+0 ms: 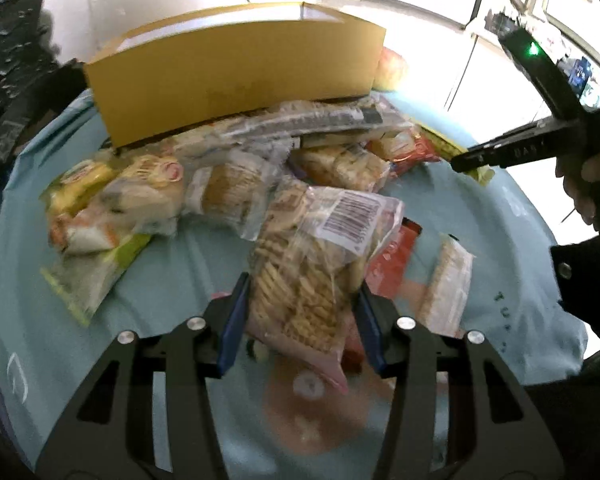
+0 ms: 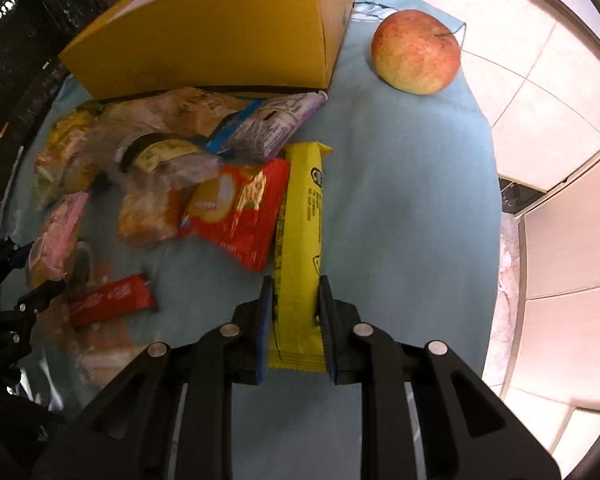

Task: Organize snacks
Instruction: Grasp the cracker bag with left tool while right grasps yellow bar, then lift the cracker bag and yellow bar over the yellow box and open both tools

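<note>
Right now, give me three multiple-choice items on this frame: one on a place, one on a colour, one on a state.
1. Where is the apple?
A. inside the box
B. on the blue cloth right of the yellow box
C. on the floor

2. What colour is the bar between the right tongs?
A. yellow
B. green
C. white

3. What do the left tongs hold?
A. nothing
B. the apple
C. a clear cracker bag

B: it sits on the cloth beside the box.
A: its wrapper is yellow.
C: both pads press the bag.

Cloth on worktop [image 2: 400, 200] pale blue; box [image 2: 220, 40] mustard yellow; apple [image 2: 416, 52] red-yellow blush; bar wrapper [image 2: 300, 232] bright yellow with black print; chip bag [image 2: 240, 212] red
</note>
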A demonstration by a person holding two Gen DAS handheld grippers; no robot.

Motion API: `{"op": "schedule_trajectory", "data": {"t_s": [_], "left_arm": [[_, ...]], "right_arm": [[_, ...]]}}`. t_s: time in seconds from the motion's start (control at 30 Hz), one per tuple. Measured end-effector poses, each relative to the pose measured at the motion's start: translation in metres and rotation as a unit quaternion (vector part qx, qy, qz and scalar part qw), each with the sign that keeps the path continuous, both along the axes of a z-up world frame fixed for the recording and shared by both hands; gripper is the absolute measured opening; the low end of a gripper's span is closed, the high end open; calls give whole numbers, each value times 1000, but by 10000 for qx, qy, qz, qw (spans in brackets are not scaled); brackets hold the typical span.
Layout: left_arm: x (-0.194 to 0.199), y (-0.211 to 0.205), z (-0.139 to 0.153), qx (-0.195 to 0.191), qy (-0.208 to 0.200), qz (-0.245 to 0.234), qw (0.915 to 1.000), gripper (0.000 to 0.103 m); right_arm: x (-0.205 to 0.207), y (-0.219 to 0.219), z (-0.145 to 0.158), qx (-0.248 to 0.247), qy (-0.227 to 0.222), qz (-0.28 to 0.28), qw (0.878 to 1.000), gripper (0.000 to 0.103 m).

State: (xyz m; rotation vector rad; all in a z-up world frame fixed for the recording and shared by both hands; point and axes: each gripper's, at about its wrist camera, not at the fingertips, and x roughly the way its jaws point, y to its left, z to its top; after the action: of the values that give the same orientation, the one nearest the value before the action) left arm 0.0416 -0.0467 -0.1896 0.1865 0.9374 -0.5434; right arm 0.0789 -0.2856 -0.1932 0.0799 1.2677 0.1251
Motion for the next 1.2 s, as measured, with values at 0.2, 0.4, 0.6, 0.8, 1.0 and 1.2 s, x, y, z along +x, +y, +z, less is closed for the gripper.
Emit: {"op": "schedule_trajectory", "data": {"t_s": [0.2, 0.4, 0.6, 0.8, 1.0, 1.2], "left_arm": [[-11, 18, 33, -180, -276, 184, 9993, 50], [-13, 25, 53, -279, -473, 395, 9977, 50], [-7, 26, 65, -328, -552, 485, 9968, 50], [3, 29, 92, -385, -774, 703, 9938, 50], [17, 29, 143, -522, -1322, 819, 9865, 50], [39, 28, 185, -544, -1693, 967, 9793, 50]], "right_arm": [[-15, 7, 28, 293, -192, -139, 9993, 21], [-34, 2, 44, 540, -356, -246, 9976, 21], [-46, -1, 72, 645, -665, -323, 9952, 21], [-44, 0, 112, 682, -1184, -340, 9900, 21], [-34, 14, 159, 682, -1742, -109, 9823, 21], [-18, 25, 204, 677, -2216, 100, 9727, 21]]}}
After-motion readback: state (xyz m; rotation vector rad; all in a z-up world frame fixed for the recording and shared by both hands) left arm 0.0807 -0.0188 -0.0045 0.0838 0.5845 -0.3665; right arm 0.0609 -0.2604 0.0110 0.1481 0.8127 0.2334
